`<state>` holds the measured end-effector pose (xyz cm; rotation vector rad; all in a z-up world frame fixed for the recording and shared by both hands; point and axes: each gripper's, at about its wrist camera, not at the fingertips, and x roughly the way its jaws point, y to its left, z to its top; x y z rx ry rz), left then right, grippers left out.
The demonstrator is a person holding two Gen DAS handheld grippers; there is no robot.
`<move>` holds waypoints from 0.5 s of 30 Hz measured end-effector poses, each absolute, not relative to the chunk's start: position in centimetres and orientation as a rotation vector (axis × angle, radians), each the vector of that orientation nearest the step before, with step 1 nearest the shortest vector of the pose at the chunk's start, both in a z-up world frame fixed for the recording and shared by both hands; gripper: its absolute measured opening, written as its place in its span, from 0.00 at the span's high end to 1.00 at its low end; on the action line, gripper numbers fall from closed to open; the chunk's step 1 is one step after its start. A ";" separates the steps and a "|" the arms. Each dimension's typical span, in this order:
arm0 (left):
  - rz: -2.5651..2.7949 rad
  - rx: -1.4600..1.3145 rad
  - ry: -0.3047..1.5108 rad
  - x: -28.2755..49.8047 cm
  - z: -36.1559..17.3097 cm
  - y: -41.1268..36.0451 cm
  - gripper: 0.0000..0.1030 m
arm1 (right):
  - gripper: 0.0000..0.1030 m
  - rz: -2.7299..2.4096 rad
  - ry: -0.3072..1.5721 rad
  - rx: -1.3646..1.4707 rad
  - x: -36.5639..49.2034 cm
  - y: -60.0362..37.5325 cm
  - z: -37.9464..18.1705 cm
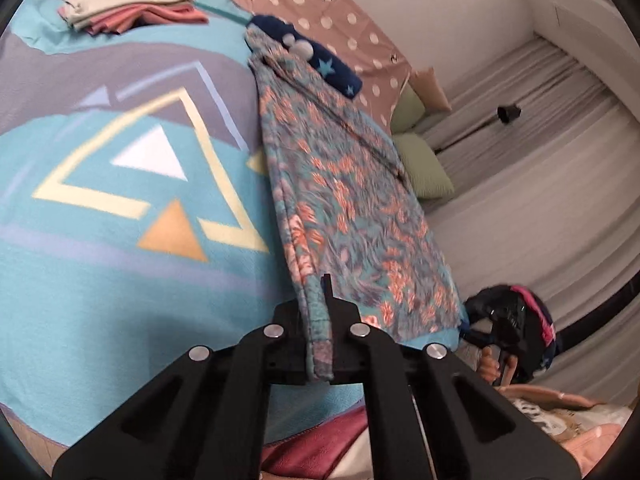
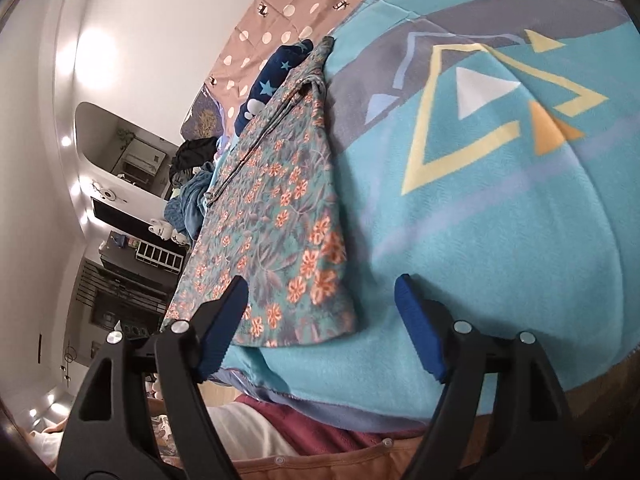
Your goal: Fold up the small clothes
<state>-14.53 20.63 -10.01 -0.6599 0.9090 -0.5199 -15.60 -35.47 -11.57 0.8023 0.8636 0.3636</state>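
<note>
The floral garment (image 1: pixel 352 208) lies stretched over the turquoise blanket (image 1: pixel 100 280) on the bed, running away from both tools. The left tool (image 1: pixel 318 332) is clamped on its near hem edge. The right tool (image 2: pixel 320 320) stands wide apart, gripping nothing, the garment's near corner just ahead of its left finger (image 2: pixel 222 320). A navy star-print cloth (image 1: pixel 328 64) lies at the garment's far end, and folded clothes (image 1: pixel 132 12) sit well beyond the left tool.

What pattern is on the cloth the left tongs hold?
Orange flowers on the teal floral garment, clearest in the right wrist view.
</note>
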 end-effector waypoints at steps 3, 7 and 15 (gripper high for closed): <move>-0.498 -0.643 0.945 -14.1 -10.9 20.3 0.90 | 0.24 0.363 0.888 0.737 -15.3 -34.5 -11.3; -0.496 -0.703 0.938 -13.8 -11.3 21.2 0.84 | 0.21 0.419 0.916 0.755 -14.3 -34.6 -11.7; -0.494 -0.699 0.919 -12.8 -11.5 20.9 0.91 | 0.43 0.406 0.917 0.567 -12.1 -31.1 -11.0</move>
